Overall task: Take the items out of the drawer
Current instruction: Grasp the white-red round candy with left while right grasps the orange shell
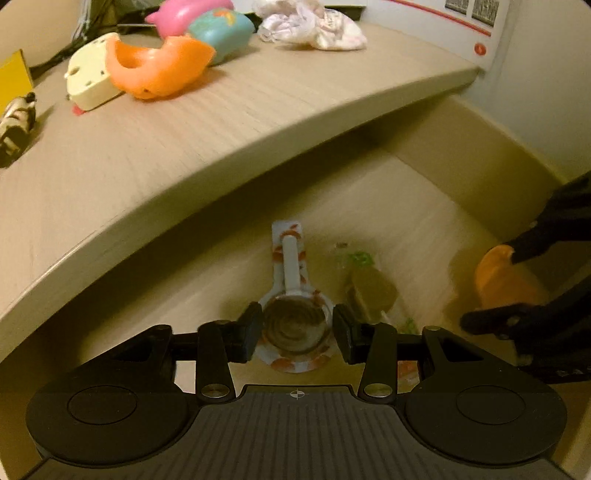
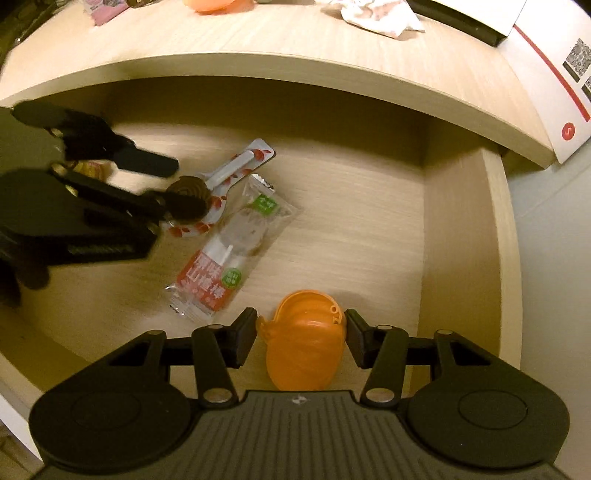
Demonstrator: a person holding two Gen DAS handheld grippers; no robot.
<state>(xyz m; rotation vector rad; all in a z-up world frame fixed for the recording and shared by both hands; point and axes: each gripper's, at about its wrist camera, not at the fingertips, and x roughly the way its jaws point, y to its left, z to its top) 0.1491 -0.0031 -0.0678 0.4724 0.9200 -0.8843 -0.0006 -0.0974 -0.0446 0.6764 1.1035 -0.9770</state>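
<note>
Pale wood-grain desktop [image 2: 258,40] under dim yellowish light — off-white wall [image 1: 546,92] at its right end

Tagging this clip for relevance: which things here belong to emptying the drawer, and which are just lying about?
Job:
drawer
lollipop packet
snack packet
orange toy
left claw
right claw

Lying about, on the desktop:
orange shell
crumpled cloth
cream block

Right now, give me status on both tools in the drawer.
Left tool shut on lollipop. Right tool shut on orange shell. Snack packet loose on drawer floor between them, clear of both.
</note>
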